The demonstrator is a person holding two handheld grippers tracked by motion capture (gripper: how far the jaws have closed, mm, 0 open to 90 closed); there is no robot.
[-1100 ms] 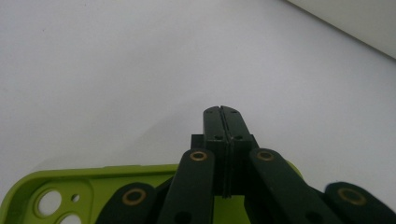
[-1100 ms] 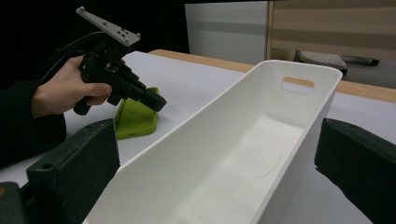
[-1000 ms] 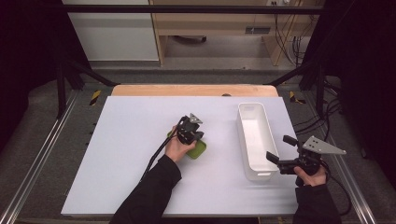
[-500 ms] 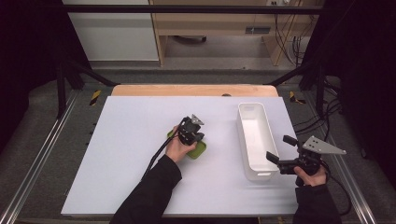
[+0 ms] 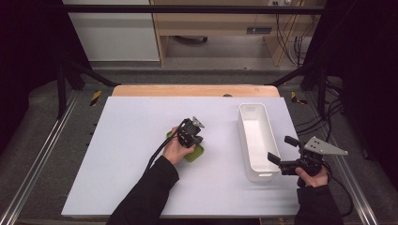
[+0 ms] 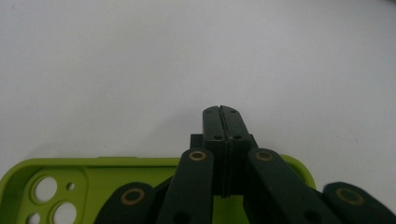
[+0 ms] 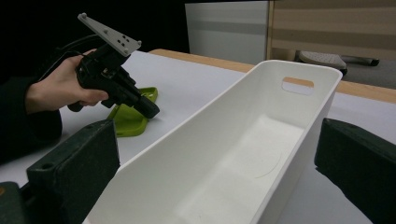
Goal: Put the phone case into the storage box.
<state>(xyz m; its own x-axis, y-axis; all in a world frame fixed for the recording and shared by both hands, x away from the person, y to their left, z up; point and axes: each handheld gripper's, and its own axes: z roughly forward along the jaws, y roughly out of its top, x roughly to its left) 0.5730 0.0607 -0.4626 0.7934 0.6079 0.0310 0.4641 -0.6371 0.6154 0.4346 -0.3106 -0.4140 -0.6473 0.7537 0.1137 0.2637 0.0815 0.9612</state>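
A lime-green phone case (image 5: 195,153) lies inside-up on the white table, its camera cut-outs visible in the left gripper view (image 6: 56,186). My left gripper (image 5: 197,141) points down over the case's edge; its jaws (image 6: 222,112) are pressed together with nothing between them, and the tip (image 7: 150,110) sits at the case (image 7: 126,122). My right gripper (image 5: 279,149) stands open at the near end of a long white bin (image 5: 247,140), one jaw on each side of that end (image 7: 215,158). The bin (image 7: 299,70) has nothing in it.
The white board (image 5: 122,154) rests on a wooden tabletop (image 5: 192,90) framed by metal rails (image 5: 42,154). The left gripper's black cable (image 5: 159,152) trails along the sleeve. Beyond the table stand a shelf unit and cables on the floor.
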